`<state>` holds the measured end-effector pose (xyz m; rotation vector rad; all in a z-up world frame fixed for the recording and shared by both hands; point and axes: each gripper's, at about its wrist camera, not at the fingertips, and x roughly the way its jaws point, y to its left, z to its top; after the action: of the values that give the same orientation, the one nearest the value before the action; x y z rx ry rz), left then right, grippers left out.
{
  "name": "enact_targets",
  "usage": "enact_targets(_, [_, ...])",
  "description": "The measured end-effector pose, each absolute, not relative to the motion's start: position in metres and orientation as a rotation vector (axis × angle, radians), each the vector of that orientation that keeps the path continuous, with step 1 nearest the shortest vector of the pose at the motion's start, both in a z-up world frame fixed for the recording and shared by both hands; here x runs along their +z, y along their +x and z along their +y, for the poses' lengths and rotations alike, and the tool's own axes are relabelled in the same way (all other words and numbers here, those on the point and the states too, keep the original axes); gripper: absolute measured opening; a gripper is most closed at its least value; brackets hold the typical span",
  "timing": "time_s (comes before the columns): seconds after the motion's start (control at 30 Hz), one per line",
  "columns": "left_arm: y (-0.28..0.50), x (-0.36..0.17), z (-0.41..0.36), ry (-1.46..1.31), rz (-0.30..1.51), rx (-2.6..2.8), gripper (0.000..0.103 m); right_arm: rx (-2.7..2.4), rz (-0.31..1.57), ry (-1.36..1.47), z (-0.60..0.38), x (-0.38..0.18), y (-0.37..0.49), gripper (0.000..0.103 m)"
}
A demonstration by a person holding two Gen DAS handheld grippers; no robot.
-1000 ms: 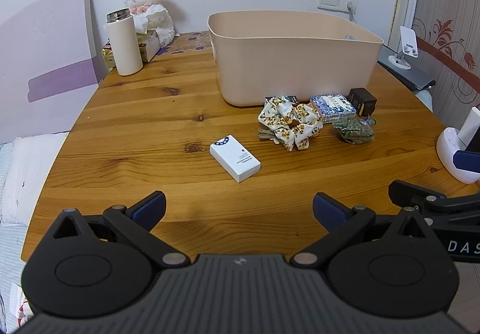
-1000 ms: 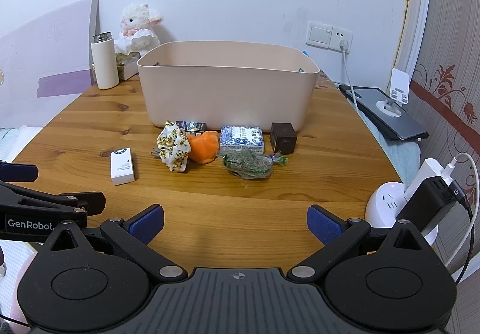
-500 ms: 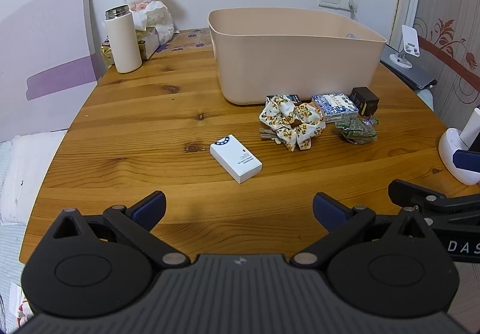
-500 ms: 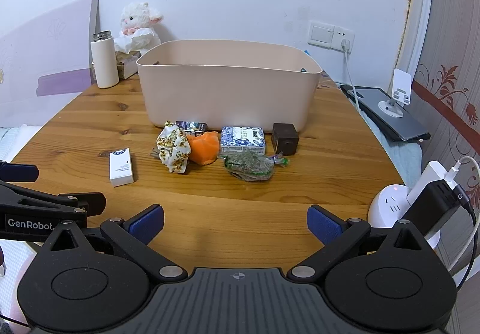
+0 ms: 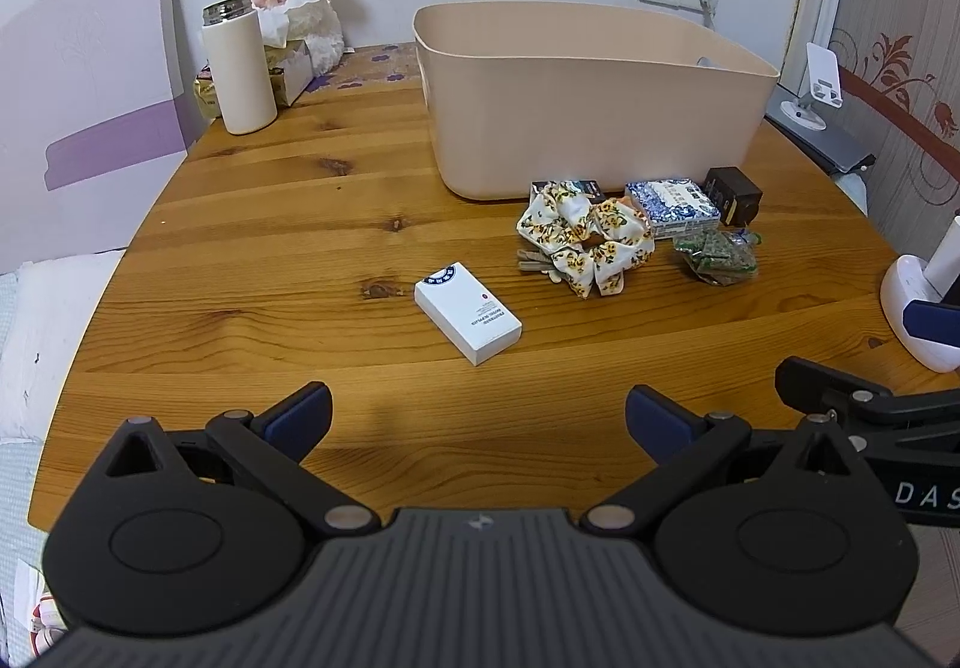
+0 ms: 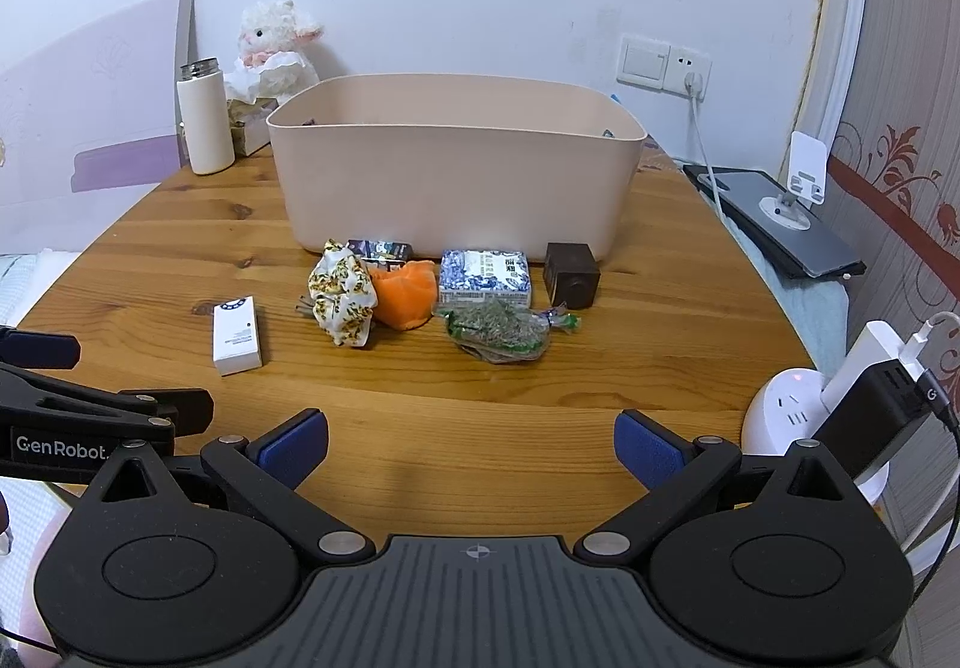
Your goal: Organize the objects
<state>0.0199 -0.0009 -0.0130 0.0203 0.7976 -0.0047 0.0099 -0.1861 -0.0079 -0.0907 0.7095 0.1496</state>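
A beige plastic bin [image 5: 591, 110] [image 6: 456, 182] stands on the round wooden table [image 5: 288, 224]. In front of it lie a white box [image 5: 467, 321] [image 6: 236, 335], a floral scrunchie [image 5: 585, 239] [image 6: 341, 299], an orange scrunchie [image 6: 405, 293], a blue patterned box [image 5: 672, 200] [image 6: 485, 277], a dark brown cube [image 5: 732, 195] [image 6: 571, 273], a green packet [image 5: 717, 257] [image 6: 501, 335] and a small dark box [image 6: 379, 249]. My left gripper [image 5: 477, 413] is open and empty near the table's front edge. My right gripper [image 6: 471, 446] is open and empty, to its right.
A white flask [image 5: 239, 65], a tissue box [image 5: 294, 65] and a plush lamb [image 5: 294, 2] stand at the back left. A white power hub with chargers [image 6: 840, 416] sits at the right edge. A phone stand on a dark tablet [image 6: 786, 212] lies far right.
Both grippers have risen and tilted a little, so the table objects sit lower in view. Nothing on the table has moved. Both grippers stay open.
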Motion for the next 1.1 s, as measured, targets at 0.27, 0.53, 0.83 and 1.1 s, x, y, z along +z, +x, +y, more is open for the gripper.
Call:
enact_targets(0.27, [0.03, -0.018, -0.003, 0.016, 0.819, -0.006, 0.103, 0.149, 0.731, -0.088, -0.187, -0.014, 0.02, 0.103])
enact_targets(0.53, [0.045, -0.028, -0.001, 0.004, 0.842, -0.01, 0.103, 0.152, 0.759, -0.084, -0.187, -0.023, 0.035, 0.103])
enact_targets(0.83, [0.068, -0.045, 0.002, -0.004, 0.884, -0.01, 0.103, 0.158, 0.807, -0.078, -0.186, -0.039, 0.059, 0.103])
enact_targets(1.1, [0.091, -0.059, 0.005, -0.01, 0.895, 0.007, 0.103, 0.148, 0.843, -0.096, -0.184, -0.057, 0.085, 0.103])
